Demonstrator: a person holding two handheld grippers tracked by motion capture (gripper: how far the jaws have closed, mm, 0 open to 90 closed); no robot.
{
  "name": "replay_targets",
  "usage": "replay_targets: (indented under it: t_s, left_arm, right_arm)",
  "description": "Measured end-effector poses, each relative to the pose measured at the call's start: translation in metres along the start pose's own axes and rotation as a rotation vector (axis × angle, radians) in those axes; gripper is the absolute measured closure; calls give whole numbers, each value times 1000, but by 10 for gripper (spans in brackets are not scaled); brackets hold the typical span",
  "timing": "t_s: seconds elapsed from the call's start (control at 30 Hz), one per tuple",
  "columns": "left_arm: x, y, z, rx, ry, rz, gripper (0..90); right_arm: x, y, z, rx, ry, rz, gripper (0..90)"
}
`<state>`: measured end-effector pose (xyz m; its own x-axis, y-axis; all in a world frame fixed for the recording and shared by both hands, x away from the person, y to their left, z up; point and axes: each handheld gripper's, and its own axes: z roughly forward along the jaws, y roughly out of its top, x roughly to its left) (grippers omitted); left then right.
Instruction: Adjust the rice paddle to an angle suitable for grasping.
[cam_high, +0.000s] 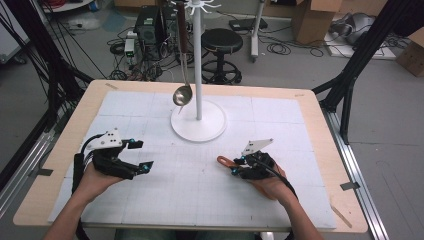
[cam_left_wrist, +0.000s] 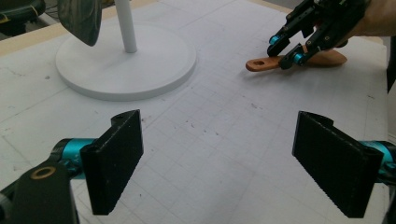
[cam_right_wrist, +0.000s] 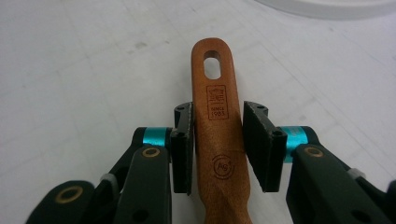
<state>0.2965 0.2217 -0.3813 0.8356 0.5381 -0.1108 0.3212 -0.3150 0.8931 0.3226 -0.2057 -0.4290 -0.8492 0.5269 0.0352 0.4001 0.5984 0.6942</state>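
The wooden spatula (cam_right_wrist: 218, 140) lies low over the white mat (cam_high: 200, 180), right of centre, its holed handle end pointing toward the stand (cam_high: 198, 120), where a ladle (cam_high: 182, 94) hangs. The right gripper (cam_right_wrist: 218, 140) has its jaws closed against the handle's two sides. The left gripper (cam_left_wrist: 219, 158) hovers over the mat's left side, jaws wide apart, holding nothing.

The spatula handle (cam_right_wrist: 217, 140) was smooth reddish-brown wood with stamped marks. The ladle (cam_high: 182, 94) looked like glossy metal. The stand (cam_high: 198, 122) was matt white, the mat (cam_high: 200, 175) a pale gridded sheet, scuffed, on a light wooden tabletop (cam_high: 327, 150).
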Motion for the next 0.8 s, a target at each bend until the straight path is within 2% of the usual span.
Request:
replay_targets:
  t_s: [0.13, 0.2, 0.4, 0.63, 0.7, 0.8]
  left_arm:
    - [-1, 0, 0, -1, -5, 0, 172]
    - [-1, 0, 0, -2, -4, 1, 172]
    - [-1, 0, 1, 1, -9, 1, 172]
    - [-1, 0, 2, 6, -10, 0, 173]
    - [-2, 0, 3, 7, -12, 3, 177]
    - [-4, 1, 4, 6, -21, 6, 187]
  right_arm:
    - [8, 5, 7, 4, 34, -14, 649]
    - [12, 7, 11, 18, 46, -36, 649]
    - [16, 7, 20, 58, 51, -63, 647]
    - [12, 4, 21, 54, 87, -21, 593]
    - [11, 4, 21, 47, 93, -14, 612]
    - [12, 5, 21, 54, 75, -43, 649]
